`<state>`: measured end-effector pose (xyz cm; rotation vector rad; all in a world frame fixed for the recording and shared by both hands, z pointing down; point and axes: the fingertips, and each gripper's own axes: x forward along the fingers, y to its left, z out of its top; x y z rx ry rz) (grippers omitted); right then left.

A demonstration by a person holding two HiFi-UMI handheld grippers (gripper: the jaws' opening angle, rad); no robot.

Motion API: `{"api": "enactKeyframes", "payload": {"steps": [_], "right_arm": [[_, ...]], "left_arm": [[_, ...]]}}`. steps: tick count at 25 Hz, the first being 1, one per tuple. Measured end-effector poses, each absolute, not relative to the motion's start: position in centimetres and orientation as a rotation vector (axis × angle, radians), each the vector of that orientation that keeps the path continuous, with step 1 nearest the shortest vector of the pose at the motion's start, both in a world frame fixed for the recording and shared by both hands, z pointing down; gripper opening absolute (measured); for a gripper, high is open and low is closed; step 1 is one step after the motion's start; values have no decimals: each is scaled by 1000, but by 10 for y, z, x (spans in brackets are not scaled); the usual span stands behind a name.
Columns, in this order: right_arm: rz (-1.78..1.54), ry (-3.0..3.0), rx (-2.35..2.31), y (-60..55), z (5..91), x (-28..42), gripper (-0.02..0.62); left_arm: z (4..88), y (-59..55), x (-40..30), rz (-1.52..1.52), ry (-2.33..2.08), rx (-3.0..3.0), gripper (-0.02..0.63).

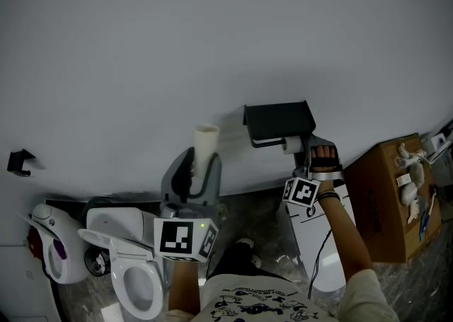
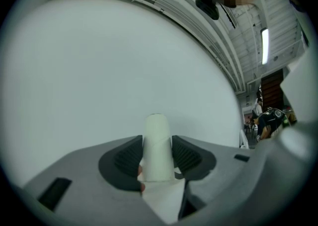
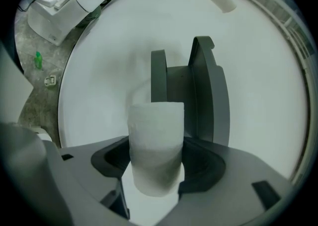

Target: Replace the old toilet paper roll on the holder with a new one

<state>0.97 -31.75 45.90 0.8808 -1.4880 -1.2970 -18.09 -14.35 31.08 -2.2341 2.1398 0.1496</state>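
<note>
A dark grey toilet paper holder (image 1: 277,121) with a raised lid hangs on the white wall. My right gripper (image 1: 303,151) is just below its right end, shut on a thick white toilet paper roll (image 1: 291,145). In the right gripper view that roll (image 3: 156,155) stands between the jaws of my right gripper (image 3: 156,165), with the holder (image 3: 198,91) close ahead. My left gripper (image 1: 202,166) is lower left of the holder, shut on a thin pale cardboard-like tube (image 1: 206,144) that points up. In the left gripper view the tube (image 2: 158,145) sits in the left gripper (image 2: 158,158), facing bare wall.
A white toilet (image 1: 134,278) with its seat up stands lower left, beside a white appliance (image 1: 53,243). A small black bracket (image 1: 20,161) is on the wall at left. A white bin (image 1: 318,243) and a cardboard box (image 1: 393,197) stand at right.
</note>
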Motion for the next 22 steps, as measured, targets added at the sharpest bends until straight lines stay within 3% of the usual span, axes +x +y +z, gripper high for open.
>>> {"api": "enactKeyframes", "payload": {"steps": [22], "right_arm": [[-1352, -1605, 773, -281, 460, -49, 313]], "left_arm": [[303, -115, -203, 152, 2188, -2148, 189]]}}
